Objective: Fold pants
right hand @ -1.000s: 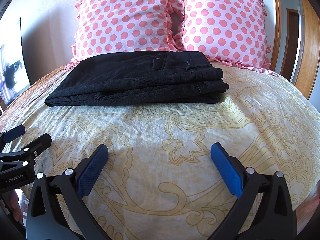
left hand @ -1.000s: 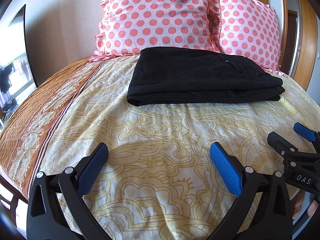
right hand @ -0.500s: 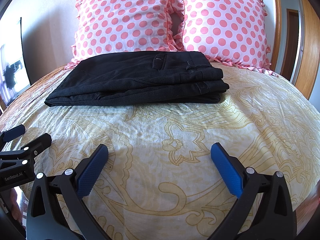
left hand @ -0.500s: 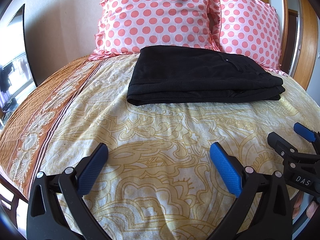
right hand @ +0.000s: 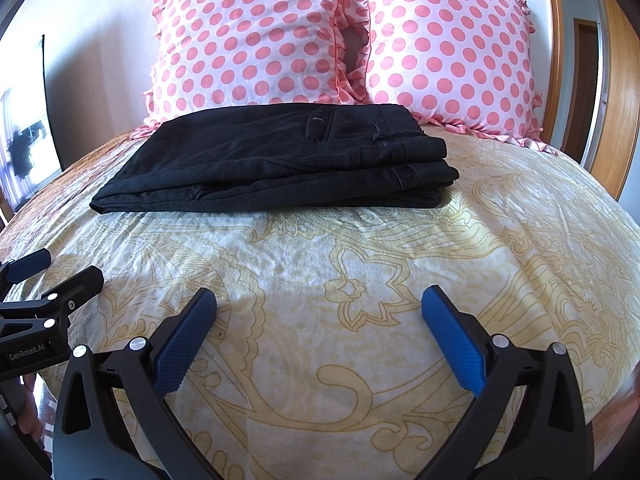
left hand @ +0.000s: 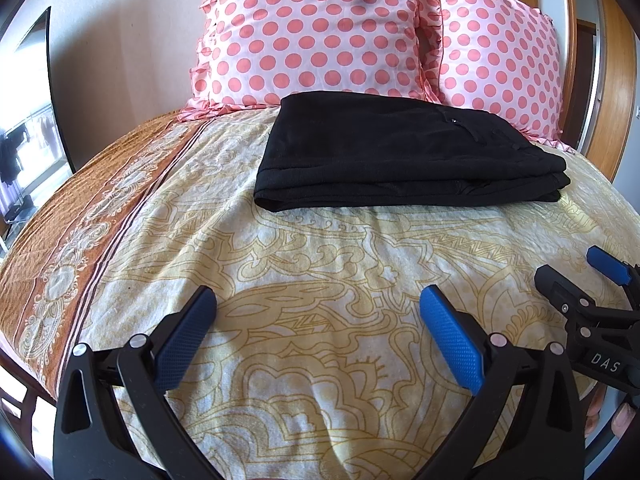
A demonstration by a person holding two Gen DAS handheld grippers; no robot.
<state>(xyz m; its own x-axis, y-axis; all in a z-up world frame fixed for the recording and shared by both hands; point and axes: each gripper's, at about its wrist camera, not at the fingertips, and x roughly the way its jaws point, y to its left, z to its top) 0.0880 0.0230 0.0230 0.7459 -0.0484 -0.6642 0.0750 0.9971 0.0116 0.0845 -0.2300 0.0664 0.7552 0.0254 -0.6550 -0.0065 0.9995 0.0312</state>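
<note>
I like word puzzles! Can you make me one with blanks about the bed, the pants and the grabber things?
1. The black pants lie ____ on the bedspread.
2. Behind the pants stand ____ polka-dot pillows.
3. The left gripper and right gripper both have their jaws ____.
4. The gripper pads are colored ____.

Missing words: folded; two; open; blue

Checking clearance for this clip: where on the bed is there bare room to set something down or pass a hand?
The widest bare stretch is the yellow patterned bedspread between the folded black pants and the two open grippers, left gripper and right gripper. A bare strip also borders the pants' right side. It is crowded behind, where the pants nearly meet the polka-dot pillows.
</note>
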